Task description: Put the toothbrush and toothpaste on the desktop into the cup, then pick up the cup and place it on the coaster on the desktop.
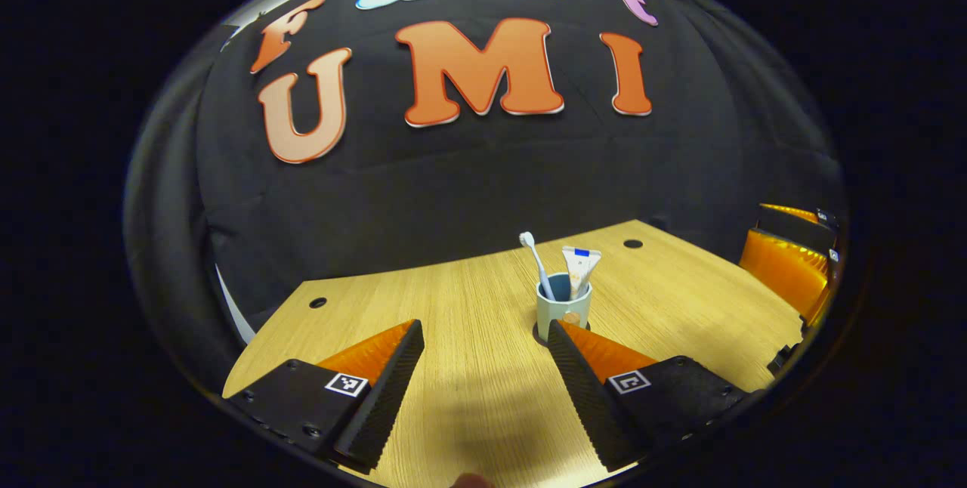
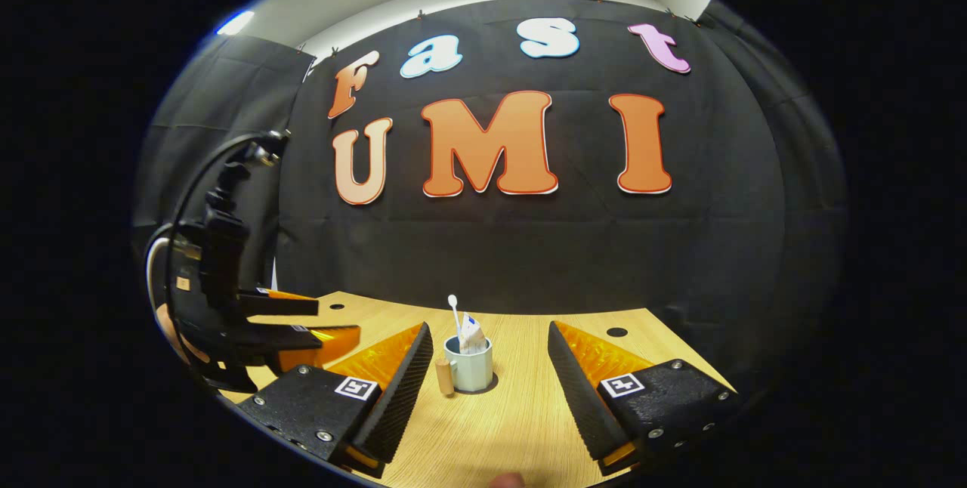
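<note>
Across the lower half of both views runs a light wood-grain desktop (image 1: 468,307) with small dark round holes (image 1: 318,302), closed off behind by black cloth — a strip of pale wall shows above it in the right gripper view. Centre frame, a pale blue-green cup with a wooden handle (image 2: 471,371) stands on a dark round coaster (image 1: 541,335), holding a white toothbrush (image 1: 535,257) and a white toothpaste tube (image 1: 579,269) upright. Both the left gripper (image 1: 483,352) and the right gripper (image 2: 489,356) are spread wide, holding nothing, short of the cup. At far left of the right gripper view the left gripper shows with its black cable (image 2: 198,174).
</note>
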